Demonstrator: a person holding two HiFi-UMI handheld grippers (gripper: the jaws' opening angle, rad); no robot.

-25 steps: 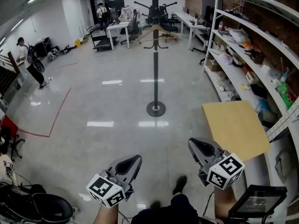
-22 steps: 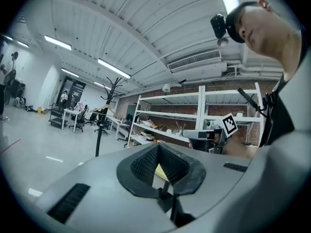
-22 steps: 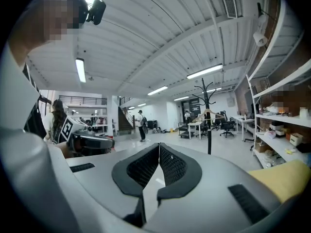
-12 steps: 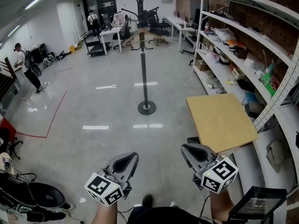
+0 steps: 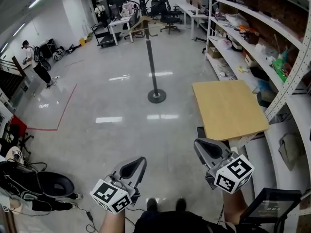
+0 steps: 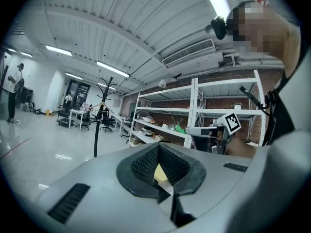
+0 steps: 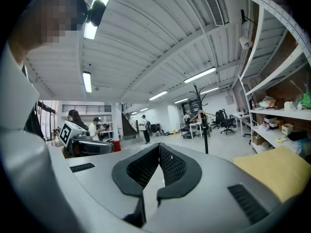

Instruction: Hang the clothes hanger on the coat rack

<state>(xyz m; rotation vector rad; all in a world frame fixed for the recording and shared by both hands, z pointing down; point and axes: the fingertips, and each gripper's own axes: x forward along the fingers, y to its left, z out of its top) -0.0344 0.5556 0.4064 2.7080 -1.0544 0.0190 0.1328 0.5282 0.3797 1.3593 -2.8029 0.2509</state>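
Note:
The black coat rack [image 5: 151, 57] stands on the shiny floor well ahead of me, on its round base [image 5: 156, 96]. A wooden clothes hanger [image 5: 142, 22] hangs on one of its upper arms. The rack [image 6: 95, 130] and hanger [image 6: 101, 104] also show far off in the left gripper view, and the rack [image 7: 204, 130] and hanger [image 7: 198, 113] in the right gripper view. My left gripper [image 5: 136, 167] and right gripper [image 5: 206, 147] are held low and near my body, far from the rack. Both are shut with nothing between the jaws [image 6: 158, 152] [image 7: 159, 152].
A tan board table [image 5: 228, 108] stands to my right beside long white shelving [image 5: 272, 47] full of clutter. Desks and chairs [image 5: 121, 25] fill the back. A person [image 5: 36, 64] stands far left. Black gear and cables [image 5: 43, 183] lie at lower left, a screen [image 5: 269, 210] at lower right.
My view has shifted back and rightward, so the rack sits further off and the tan table shows more fully. Both grippers stay shut and low, and the hanger stays on the rack.

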